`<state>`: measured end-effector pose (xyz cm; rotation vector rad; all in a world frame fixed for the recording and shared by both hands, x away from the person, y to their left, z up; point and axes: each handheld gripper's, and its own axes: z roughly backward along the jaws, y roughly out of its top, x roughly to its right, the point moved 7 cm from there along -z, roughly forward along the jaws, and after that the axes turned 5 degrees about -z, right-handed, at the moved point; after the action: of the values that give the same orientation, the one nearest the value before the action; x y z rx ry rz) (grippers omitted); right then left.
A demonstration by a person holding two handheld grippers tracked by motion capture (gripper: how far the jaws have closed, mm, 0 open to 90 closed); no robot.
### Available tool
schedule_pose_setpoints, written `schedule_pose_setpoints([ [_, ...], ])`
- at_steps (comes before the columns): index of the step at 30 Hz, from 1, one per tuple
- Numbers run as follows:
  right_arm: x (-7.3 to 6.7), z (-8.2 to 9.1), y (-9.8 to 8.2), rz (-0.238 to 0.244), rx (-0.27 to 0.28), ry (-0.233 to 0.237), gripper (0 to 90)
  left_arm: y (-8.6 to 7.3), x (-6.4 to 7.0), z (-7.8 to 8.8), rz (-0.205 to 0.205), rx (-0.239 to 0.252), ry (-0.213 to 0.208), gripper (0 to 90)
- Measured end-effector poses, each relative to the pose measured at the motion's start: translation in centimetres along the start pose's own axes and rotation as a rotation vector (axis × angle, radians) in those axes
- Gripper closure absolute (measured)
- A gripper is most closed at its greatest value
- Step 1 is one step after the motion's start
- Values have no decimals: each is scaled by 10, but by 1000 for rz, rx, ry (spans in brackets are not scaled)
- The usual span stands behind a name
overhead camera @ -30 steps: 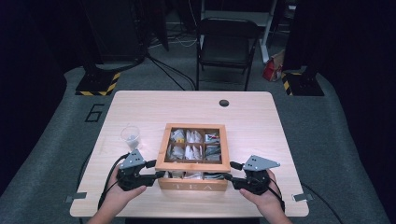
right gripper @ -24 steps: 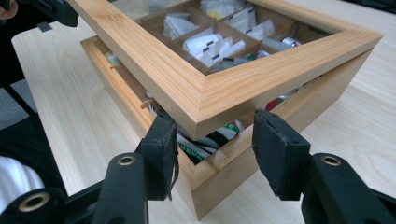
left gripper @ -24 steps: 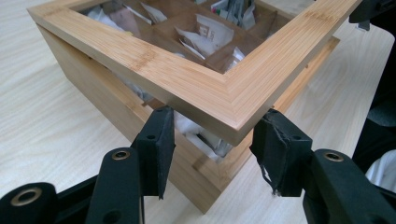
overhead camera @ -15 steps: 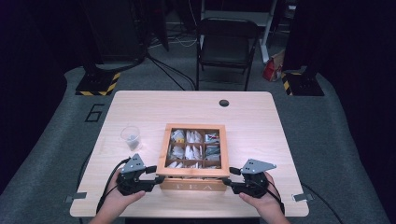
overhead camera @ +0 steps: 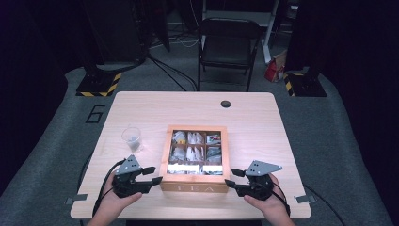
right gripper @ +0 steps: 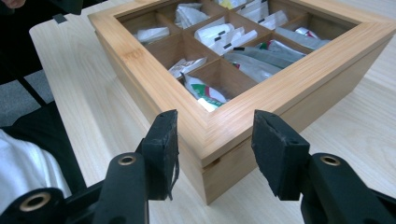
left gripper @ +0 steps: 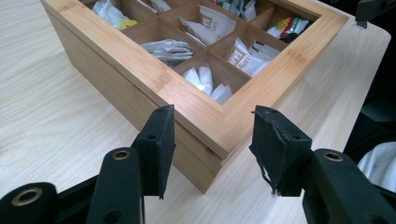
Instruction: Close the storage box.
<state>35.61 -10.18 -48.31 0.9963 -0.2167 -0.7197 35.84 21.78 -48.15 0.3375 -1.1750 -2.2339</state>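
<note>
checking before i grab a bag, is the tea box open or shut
Open: the box shows no lid over it, and tea bags lie bare in its compartments.

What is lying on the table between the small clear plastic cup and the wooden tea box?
Nothing: in the high view, bare light wooden table separates the small clear plastic cup from the compartmented wooden tea box.

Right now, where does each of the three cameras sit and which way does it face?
High view: fixed above the person's side, looking forward and down on the pale wooden table; both forearms, left tool and right tool show.
Left gripper view: rides the left tool, facing a near corner of the open bamboo tea box.
Right gripper view: rides the right tool, facing the other near corner.
Shared: all show the box and its sachets.
</note>
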Motion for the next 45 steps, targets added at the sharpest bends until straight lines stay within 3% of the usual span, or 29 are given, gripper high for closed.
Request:
schedule_pose_setpoints([
  [9, 8, -2, 2, -35, 12, -13, 492, 4, -6, -1, 14, 18, 19, 485],
  [19, 20, 1, 14, -36, 24, -45, 414, 15, -19, -2, 46, 28, 43, 438],
  [31, 39, 2, 26, -71, 31, -102, 346, 24, -35, -5, 68, 38, 69, 389],
  [39, 59, 3, 17, -109, 28, -155, 339, 19, -45, -7, 107, 49, 83, 386],
  [45, 69, 5, 9, -138, 34, -183, 339, 13, -46, -8, 109, 52, 94, 386],
])
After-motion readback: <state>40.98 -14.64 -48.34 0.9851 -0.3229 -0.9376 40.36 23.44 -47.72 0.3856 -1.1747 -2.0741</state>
